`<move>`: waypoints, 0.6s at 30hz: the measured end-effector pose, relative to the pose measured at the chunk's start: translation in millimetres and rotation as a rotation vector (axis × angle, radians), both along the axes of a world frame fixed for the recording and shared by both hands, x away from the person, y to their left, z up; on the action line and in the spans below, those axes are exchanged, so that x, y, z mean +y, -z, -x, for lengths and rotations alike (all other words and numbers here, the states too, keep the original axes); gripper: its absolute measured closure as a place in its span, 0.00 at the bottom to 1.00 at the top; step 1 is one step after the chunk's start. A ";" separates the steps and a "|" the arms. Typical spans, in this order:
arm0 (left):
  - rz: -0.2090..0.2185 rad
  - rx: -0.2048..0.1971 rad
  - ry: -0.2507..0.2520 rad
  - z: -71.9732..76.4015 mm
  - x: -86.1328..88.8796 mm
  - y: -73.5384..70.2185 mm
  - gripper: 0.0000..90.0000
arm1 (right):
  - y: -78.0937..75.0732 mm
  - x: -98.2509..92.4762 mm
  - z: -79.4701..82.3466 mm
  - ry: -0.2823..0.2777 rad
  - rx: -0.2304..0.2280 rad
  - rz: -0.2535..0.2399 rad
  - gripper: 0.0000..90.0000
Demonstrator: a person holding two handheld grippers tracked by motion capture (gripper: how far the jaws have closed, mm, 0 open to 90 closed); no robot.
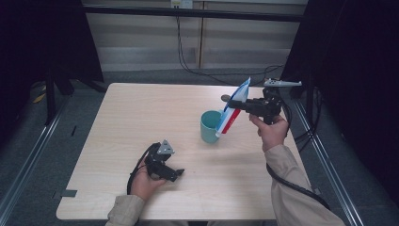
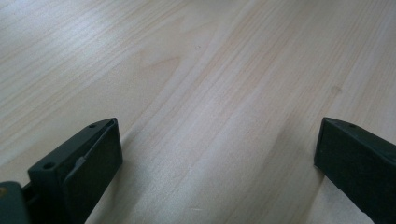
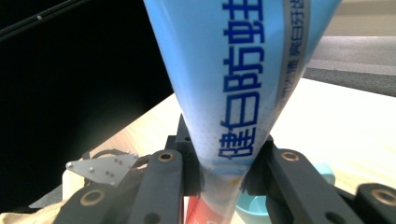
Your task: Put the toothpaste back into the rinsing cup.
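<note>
- The right gripper (image 1: pixel 237 106) is held up over the table's right side, its jaws clamped on a blue, white and red toothpaste tube (image 1: pixel 234 112).
- The tube hangs tilted, wide crimped end up toward the back, cap end down at the near rim of a teal cup (image 1: pixel 210 125); whether the cap touches the rim or sits just outside it is hard to tell from the high view.
- In the right gripper view the jaws pinch the tube (image 3: pixel 243 93) low on its narrowing body, with the cup (image 3: pixel 261 205) just beneath.
- The cup stands upright right of the table's middle, well in from every edge.
- The left gripper (image 1: pixel 178 173) rests low near the front edge of the table (image 1: pixel 141 113), jaws spread wide with nothing between them.
- The left gripper view has bare wood (image 2: pixel 210 93) between and ahead of the jaws.
- Between the two grippers, and across the left half and back of the top, the surface lies open.
</note>
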State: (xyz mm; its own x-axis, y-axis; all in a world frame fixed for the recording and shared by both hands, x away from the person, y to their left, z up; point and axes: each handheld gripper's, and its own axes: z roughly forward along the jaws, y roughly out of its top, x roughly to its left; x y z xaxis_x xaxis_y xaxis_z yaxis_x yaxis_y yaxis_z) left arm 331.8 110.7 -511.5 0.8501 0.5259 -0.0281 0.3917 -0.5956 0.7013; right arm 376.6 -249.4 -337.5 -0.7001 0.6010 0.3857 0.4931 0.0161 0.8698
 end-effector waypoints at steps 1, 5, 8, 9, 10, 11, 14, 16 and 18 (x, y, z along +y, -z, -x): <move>0.002 0.000 0.000 0.0 0.0 0.1 0.01 | -1.1 0.1 -1.1 -0.001 -0.002 0.000 0.81; 0.000 -0.002 0.000 -0.1 -0.1 0.1 0.01 | -7.0 2.2 -4.6 0.000 -0.007 0.016 0.81; -0.005 -0.004 0.001 -0.2 0.1 -0.2 0.01 | -11.9 3.9 -6.2 0.000 -0.015 0.019 0.81; -0.004 -0.004 -0.001 -0.1 0.0 -0.2 0.01 | -13.3 4.6 -6.8 0.000 -0.015 0.017 0.81; -0.005 -0.004 0.001 -0.2 0.2 -0.3 0.01 | -14.7 5.4 -7.4 0.002 -0.014 0.019 0.81; -0.003 -0.004 -0.001 -0.1 0.0 -0.1 0.01 | -15.7 6.2 -8.2 0.002 -0.018 0.024 0.81; -0.002 -0.003 -0.002 0.0 0.1 -0.1 0.01 | -18.4 9.4 -11.0 0.002 -0.019 0.038 0.81; -0.001 -0.003 -0.001 -0.1 0.1 -0.1 0.01 | -19.6 10.8 -12.7 0.005 -0.021 0.037 0.81; -0.001 -0.005 -0.004 0.1 0.0 0.0 0.01 | -20.7 12.2 -14.9 0.008 -0.021 0.038 0.81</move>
State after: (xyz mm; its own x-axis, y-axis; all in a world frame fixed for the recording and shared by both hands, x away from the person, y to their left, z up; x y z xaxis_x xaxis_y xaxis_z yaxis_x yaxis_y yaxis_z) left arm 331.7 110.7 -511.5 0.8481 0.5293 -0.0234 0.3905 -0.5946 0.7029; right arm 391.5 -237.1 -316.8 -0.7031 0.6201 0.3481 0.4750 0.0453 0.8788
